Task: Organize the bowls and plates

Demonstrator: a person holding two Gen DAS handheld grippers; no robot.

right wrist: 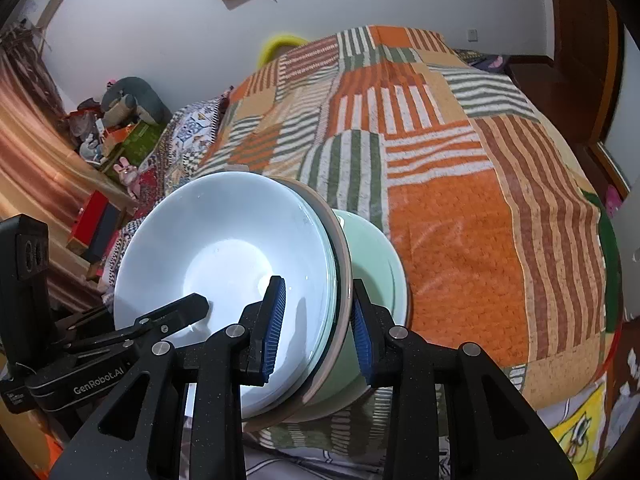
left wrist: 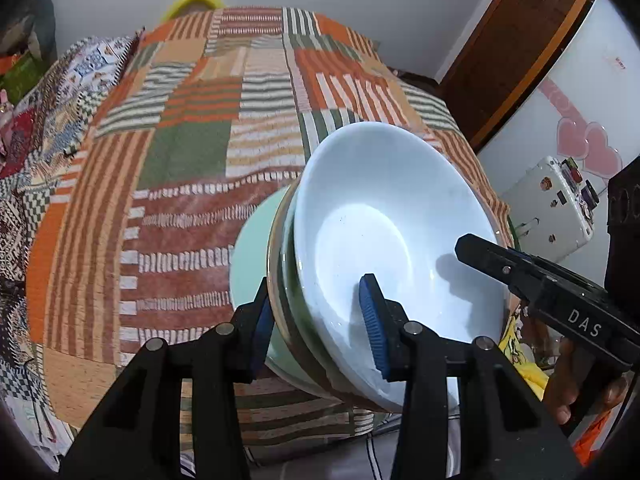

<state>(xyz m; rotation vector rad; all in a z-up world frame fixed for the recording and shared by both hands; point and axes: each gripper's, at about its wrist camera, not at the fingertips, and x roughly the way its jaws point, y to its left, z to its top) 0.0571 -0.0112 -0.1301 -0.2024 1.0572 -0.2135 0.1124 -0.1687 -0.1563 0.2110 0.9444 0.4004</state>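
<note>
Bright, even indoor light. Glare whitens the bowl [left wrist: 396, 240] floor, where a finger shadow falls. Fisheye bends the edges, corners vignette dark; the blanket [right wrist: 480, 220] looks slightly soft.

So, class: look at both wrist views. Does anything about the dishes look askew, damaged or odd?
Yes. The stack of bowls is tipped on edge above the patchwork blanket instead of sitting flat, with the left gripper and right gripper both straddling its rim. No chips or spills show.
</note>
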